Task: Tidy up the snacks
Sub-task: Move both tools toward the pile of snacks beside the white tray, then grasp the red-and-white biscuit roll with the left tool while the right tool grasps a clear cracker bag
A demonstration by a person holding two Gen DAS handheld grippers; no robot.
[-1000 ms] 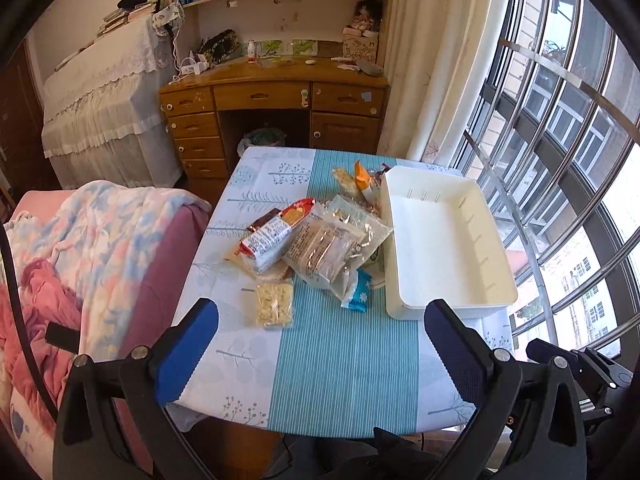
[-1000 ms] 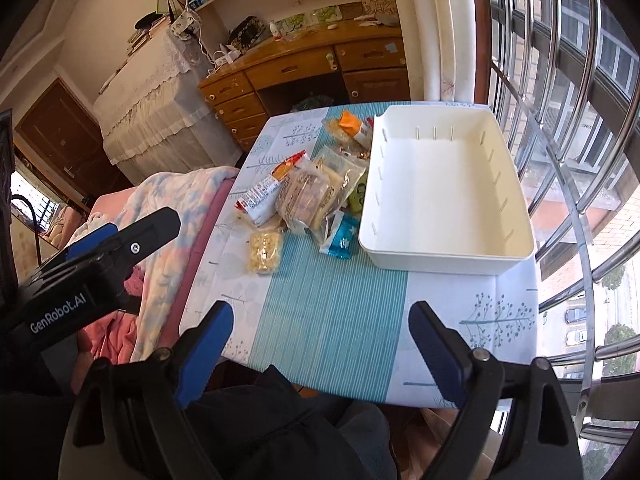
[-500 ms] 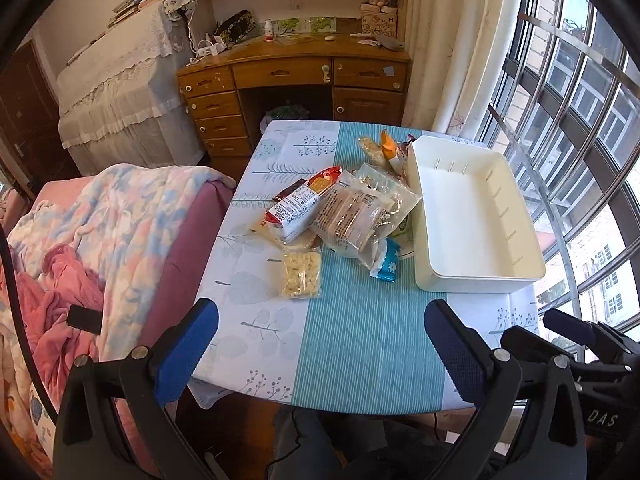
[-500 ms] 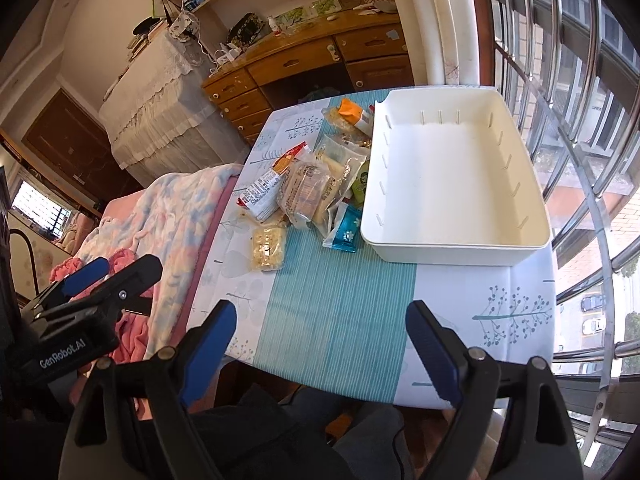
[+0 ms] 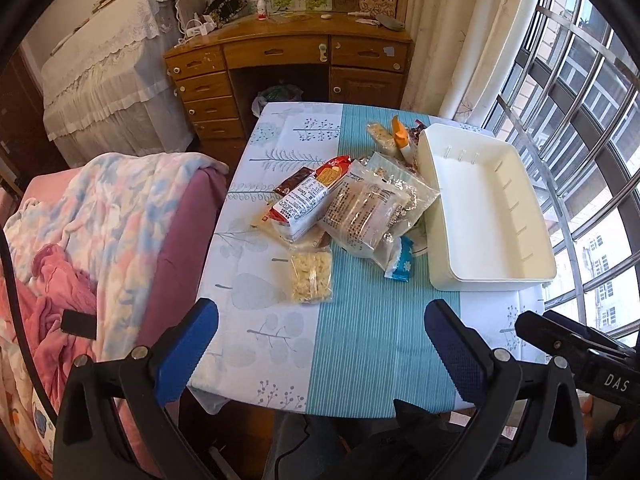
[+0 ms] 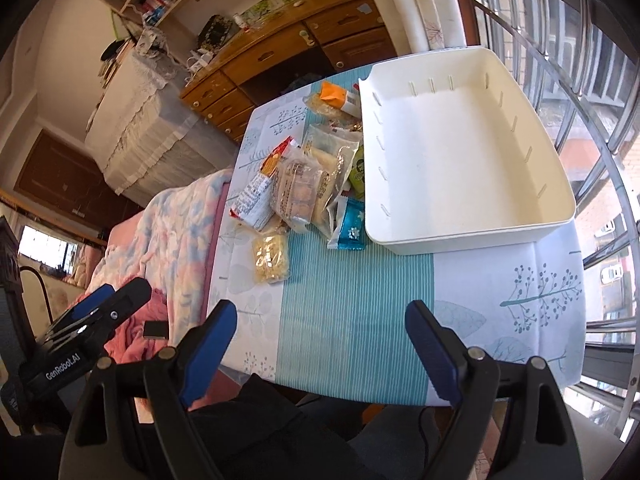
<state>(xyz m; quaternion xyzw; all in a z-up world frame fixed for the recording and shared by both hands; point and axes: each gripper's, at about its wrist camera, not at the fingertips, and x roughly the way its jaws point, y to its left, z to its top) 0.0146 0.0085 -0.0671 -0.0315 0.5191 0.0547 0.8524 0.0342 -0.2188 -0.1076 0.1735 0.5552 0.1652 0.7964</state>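
Meanwhile, both the left claw (image 5: 320,336) and right claw (image 6: 320,332) hover spread apart above the table's (image 5: 360,340) near edge, gripping nothing.

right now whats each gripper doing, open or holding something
Left gripper: open, jaws wide apart, holding nothing, above the near table edge.
Right gripper: open, jaws wide apart, holding nothing.

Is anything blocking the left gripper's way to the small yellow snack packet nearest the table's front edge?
Nothing visible does. The left gripper is open above the bare tablecloth, and the yellow snack packet lies flat just beyond it, apart from the pile of snacks behind.
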